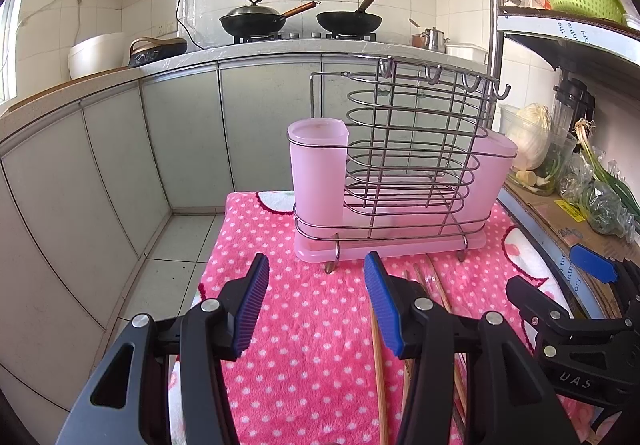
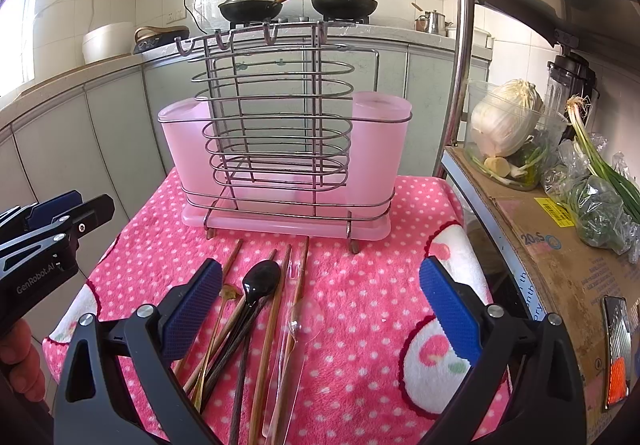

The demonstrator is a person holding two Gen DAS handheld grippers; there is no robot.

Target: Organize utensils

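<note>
- The left gripper is hovering wide open over the pink dotted towel, holding nothing.
- The pink utensil rack is sitting at the far end of the towel, and its cups and wire basket are looking empty.
- The chopsticks, a dark spoon and a clear spoon are all lying on the towel just in front of the rack.
- The right gripper is hanging open above them, gripping nothing.
- So the sorting is only just starting, I think; every piece is waiting.
</note>
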